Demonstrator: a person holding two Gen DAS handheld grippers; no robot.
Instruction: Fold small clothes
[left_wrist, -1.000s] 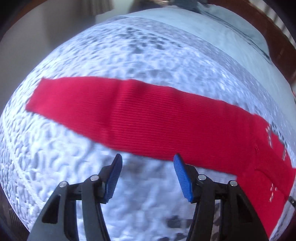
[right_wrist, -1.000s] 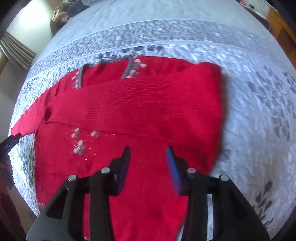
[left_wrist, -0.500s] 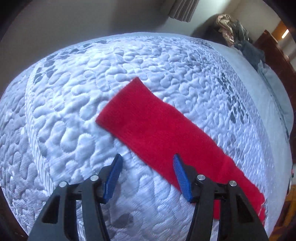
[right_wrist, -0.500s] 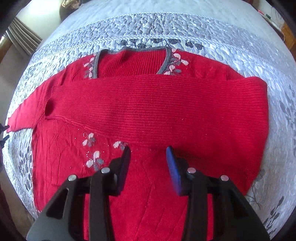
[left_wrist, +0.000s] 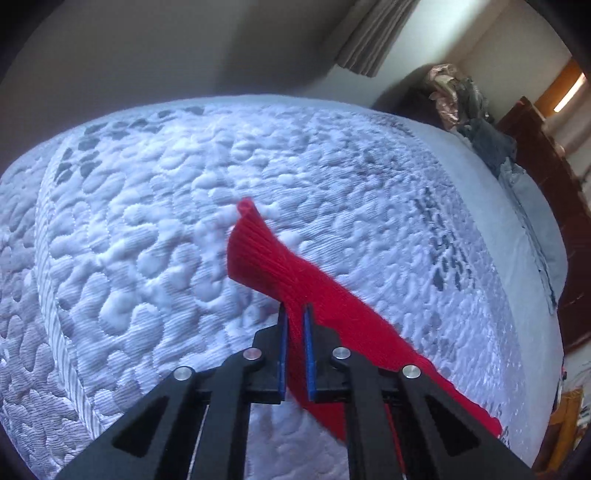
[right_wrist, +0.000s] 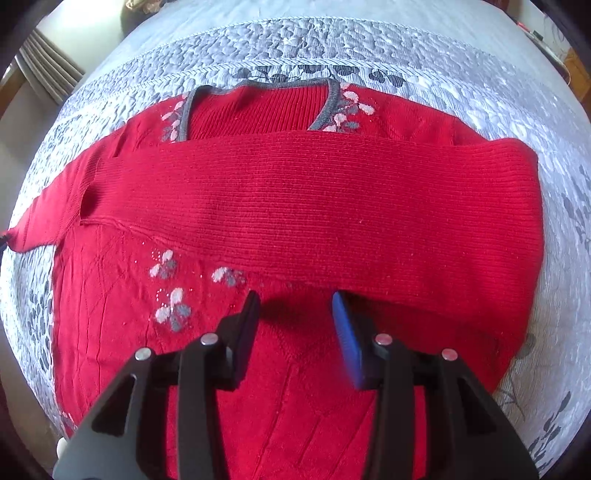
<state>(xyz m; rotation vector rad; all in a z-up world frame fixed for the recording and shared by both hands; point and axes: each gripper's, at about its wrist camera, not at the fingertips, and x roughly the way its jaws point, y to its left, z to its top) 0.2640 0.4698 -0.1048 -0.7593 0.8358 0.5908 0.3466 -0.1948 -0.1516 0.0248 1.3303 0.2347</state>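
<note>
A red knit sweater (right_wrist: 295, 206) with a grey neckline and pale flower patterns lies flat on the bed. One sleeve (right_wrist: 332, 221) is folded across its chest. The other sleeve (left_wrist: 266, 251) stretches out to the left; its cuff end is lifted off the quilt. My left gripper (left_wrist: 294, 314) is shut on that sleeve near the cuff. My right gripper (right_wrist: 295, 302) is open and empty, hovering over the sweater's lower body just below the folded sleeve.
The bed is covered by a white quilted spread (left_wrist: 147, 240) with grey flower prints. A pile of clothes (left_wrist: 454, 96) and a wooden headboard (left_wrist: 546, 177) are at the far right. A curtain (left_wrist: 376, 33) hangs behind the bed.
My left gripper has closed on the outstretched sleeve near the cuff and lifted it off the quilt. My right gripper has dropped closer to the sweater and stays open.
</note>
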